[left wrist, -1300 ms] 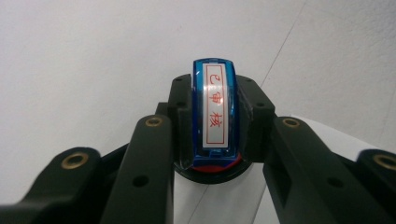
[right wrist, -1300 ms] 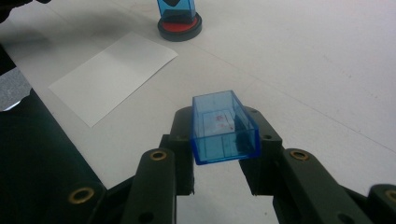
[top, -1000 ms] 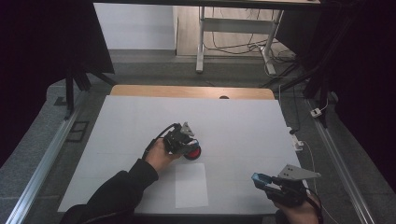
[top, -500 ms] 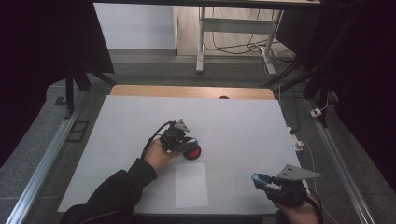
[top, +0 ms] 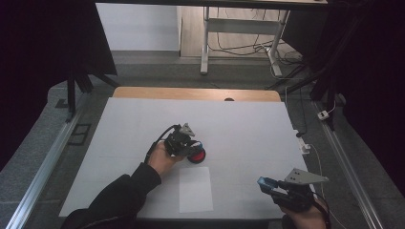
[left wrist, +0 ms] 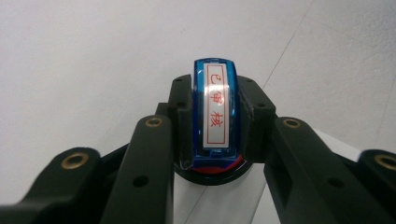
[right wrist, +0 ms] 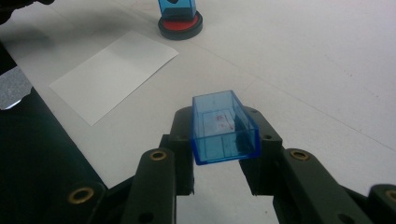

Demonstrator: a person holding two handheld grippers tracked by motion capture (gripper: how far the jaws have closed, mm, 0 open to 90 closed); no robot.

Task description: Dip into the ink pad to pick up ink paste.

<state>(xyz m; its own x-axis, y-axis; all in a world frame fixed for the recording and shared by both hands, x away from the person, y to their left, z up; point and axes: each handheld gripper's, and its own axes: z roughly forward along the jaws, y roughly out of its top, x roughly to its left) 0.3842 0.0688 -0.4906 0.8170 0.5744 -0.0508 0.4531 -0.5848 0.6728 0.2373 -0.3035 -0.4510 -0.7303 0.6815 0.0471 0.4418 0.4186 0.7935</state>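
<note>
Left fingers [left wrist: 215, 122] clamp the blue stamp [left wrist: 215, 112]; right fingers [right wrist: 223, 140] clamp its blue cap [right wrist: 223, 126].

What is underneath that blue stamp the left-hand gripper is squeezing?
Under the blue plastic stamp held by the left gripper sits a round black ink pad with a red centre. The stamp's printing face is covered.

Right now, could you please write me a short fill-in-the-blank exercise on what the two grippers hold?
1. The left gripper is shut on a blue ____ with red characters on its label.
2. The stamp stands on a round red ____.
3. The right gripper holds a clear blue ____.
4. A white sheet of ____ lies flat on the table.

Missing words: stamp; ink pad; cap; paper
</note>
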